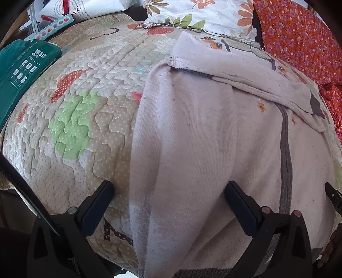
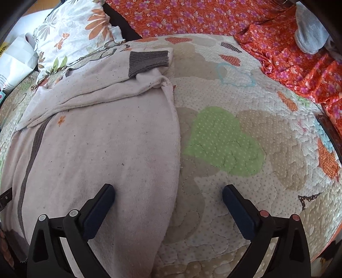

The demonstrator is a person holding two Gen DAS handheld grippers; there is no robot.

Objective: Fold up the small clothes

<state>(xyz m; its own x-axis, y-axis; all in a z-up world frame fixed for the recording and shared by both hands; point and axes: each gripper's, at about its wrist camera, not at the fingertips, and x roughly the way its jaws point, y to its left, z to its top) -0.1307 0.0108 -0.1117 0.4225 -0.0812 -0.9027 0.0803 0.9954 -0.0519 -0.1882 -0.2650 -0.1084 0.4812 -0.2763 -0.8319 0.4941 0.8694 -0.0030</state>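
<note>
A pale pink small garment (image 1: 203,139) with grey trim lies flat on a quilted mat (image 1: 85,107). Its sleeves are folded across the top, one with a grey ribbed cuff (image 2: 147,61). My left gripper (image 1: 170,191) is open and empty, straddling the garment's left edge near its bottom. My right gripper (image 2: 168,193) is open and empty, straddling the garment's (image 2: 106,149) right edge near its bottom. The tip of the right gripper shows at the right edge of the left wrist view (image 1: 332,197).
The quilted mat (image 2: 235,149) lies on an orange floral sheet (image 2: 277,42). A white floral pillow (image 1: 203,15) sits beyond the garment. A green packet (image 1: 23,70) and papers lie at the far left. A grey cloth (image 2: 310,34) lies at the far right.
</note>
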